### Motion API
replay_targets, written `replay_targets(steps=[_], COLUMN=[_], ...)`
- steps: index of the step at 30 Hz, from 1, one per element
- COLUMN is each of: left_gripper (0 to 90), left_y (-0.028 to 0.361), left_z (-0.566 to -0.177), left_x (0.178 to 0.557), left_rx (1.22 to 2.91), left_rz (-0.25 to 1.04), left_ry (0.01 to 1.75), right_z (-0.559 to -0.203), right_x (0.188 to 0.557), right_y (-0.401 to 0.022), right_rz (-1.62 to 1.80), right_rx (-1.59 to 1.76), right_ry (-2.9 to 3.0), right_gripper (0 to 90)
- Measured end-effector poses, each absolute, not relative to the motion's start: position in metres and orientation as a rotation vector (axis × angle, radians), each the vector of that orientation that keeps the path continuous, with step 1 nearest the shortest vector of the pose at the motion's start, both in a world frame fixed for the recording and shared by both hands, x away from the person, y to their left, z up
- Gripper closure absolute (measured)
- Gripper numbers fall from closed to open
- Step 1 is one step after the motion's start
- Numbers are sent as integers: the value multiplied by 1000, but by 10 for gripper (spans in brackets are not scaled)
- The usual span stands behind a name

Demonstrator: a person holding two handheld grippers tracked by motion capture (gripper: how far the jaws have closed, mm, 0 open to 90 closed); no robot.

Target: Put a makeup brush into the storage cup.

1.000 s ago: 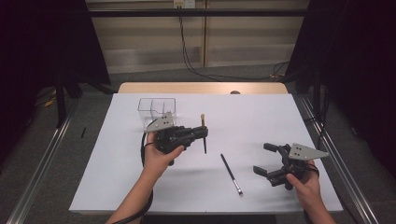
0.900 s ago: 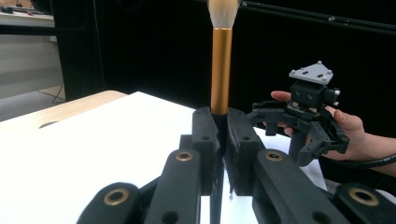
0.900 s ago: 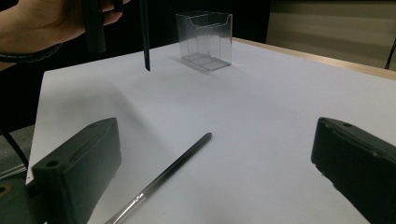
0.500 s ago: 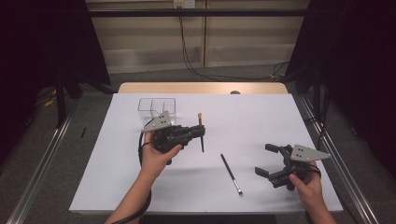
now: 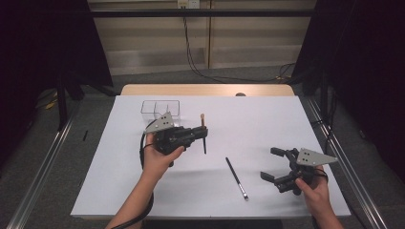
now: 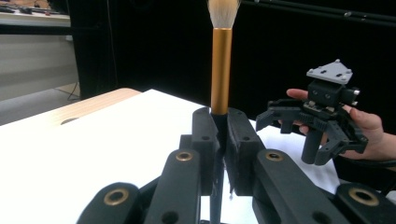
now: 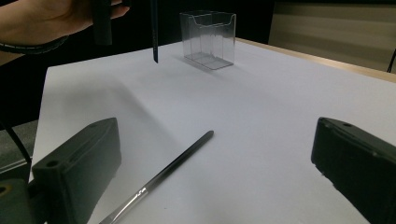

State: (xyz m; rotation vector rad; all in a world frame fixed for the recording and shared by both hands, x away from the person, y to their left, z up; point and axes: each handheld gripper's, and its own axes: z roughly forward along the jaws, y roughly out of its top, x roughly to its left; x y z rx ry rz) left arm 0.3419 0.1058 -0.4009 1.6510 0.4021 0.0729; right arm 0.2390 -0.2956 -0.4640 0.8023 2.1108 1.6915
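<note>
1. Above the white table surface [image 5: 143,186], the left gripper [image 5: 199,134] is held in the person's left hand [image 5: 157,155], clear of the table.
2. A makeup brush [image 5: 204,136] with a gold ferrule is clamped between the closed jaws of the left gripper; in the left gripper view the brush [image 6: 220,70] is seen upright, bristles at the top, with the black handle passing down between the pads.
3. A clear plastic organizer [image 5: 160,108] is located near the far edge of the table, just behind the left gripper; in the right gripper view its compartments [image 7: 208,39] are seen standing upright.
4. At the near right of the table, the right gripper [image 5: 273,164] is held in the right hand [image 5: 316,191] with its jaws spread wide and nothing between them.
5. A second, thin brush [image 5: 237,178] is lying flat on the table between the two grippers, nearer the right one and untouched by either.
</note>
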Motion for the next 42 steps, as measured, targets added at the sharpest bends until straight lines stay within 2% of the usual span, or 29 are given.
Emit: replay_targets(steps=[42], left_gripper=[835], left_y=[149], left_z=[-382], left_x=[387], left_rx=[1642], left_rz=[278], left_ry=[542], right_z=[-464], right_x=[239], right_y=[-295], right_rz=[1693], right_rx=[791], right_ry=[2110], right_gripper=[11])
